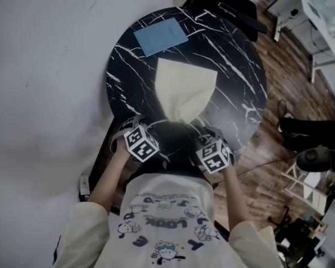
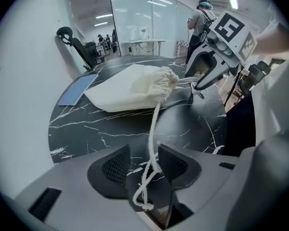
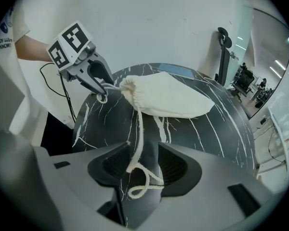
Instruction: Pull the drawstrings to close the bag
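A blue sheet (image 1: pixel 160 36) is lying flat at the far left edge of the round black marbled worktop (image 1: pixel 234 49).

At the near left edge, the left tool (image 2: pixel 143 152) is pointing steeply down at the worktop. Its jaws are standing wide apart and are gripping nothing. The left cord (image 2: pixel 154 126) is running from the bag's mouth down through the gap. It is passing close along one pad without being pinched, and its knotted end is hanging loose behind the pads.

The cream cloth bag (image 1: pixel 184 88) is lying flat in the middle of the worktop. Its long axis is running from the near edge to the far edge. The gathered, puckered mouth is pointing at the near edge, toward the person and between the two tools. The wide closed bottom is facing the far edge, just beside the blue sheet.

At the near right edge, the right tool (image 3: pixel 143 159) is also tilting steeply down with its jaws well apart. The right cord (image 3: pixel 140 124) is coming from the mouth and curling in a slack loop between the pads, which are not pressing on it.
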A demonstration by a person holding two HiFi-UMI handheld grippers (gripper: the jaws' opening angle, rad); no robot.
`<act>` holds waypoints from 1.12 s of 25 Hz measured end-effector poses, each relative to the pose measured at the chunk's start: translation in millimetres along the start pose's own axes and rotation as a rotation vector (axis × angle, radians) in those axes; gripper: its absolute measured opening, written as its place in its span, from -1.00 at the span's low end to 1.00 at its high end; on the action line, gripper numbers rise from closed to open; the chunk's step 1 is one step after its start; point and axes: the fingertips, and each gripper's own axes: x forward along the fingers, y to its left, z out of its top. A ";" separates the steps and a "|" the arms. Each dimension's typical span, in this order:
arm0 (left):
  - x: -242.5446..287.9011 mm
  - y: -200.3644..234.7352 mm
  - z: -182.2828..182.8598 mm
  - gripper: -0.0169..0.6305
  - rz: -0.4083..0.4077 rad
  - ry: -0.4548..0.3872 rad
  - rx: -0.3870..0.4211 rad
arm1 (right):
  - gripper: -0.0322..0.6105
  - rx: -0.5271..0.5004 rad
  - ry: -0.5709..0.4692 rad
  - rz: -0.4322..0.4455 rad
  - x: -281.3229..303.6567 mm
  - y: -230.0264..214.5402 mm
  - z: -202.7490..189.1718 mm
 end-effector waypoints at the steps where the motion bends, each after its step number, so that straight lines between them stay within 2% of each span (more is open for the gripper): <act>1: -2.1 -0.7 1.4 -0.28 0.003 -0.009 0.002 | -0.31 -0.008 -0.013 -0.001 -1.9 1.1 4.5; 5: -12.1 -4.0 21.9 -0.27 0.011 -0.060 0.029 | -0.47 -0.046 -0.041 0.001 -6.0 3.6 23.2; 12: -19.8 -7.3 44.4 -0.27 0.014 -0.085 0.114 | -0.78 -0.117 0.005 0.021 4.0 8.8 33.4; 18: -29.4 -10.5 54.9 -0.27 0.013 -0.121 0.168 | -0.82 -0.063 -0.061 0.014 -8.2 7.8 43.4; 21: -23.6 -17.6 57.8 -0.28 -0.017 -0.096 0.186 | -0.83 -0.037 -0.074 0.010 -10.6 6.4 45.8; 22: -21.2 -18.5 57.2 -0.34 -0.021 -0.077 0.189 | -0.83 -0.037 -0.074 0.010 -10.9 6.1 46.1; 23: -19.1 -18.1 56.7 -0.58 -0.018 -0.061 0.191 | -0.83 -0.038 -0.073 0.011 -11.4 5.7 46.5; 24: -17.1 -16.6 56.6 -0.73 -0.009 -0.051 0.191 | -0.83 -0.038 -0.074 0.010 -11.9 5.3 47.3; 28: -9.4 -11.4 55.8 -0.75 0.025 -0.020 0.228 | -0.83 -0.030 -0.081 0.001 -13.4 3.3 50.6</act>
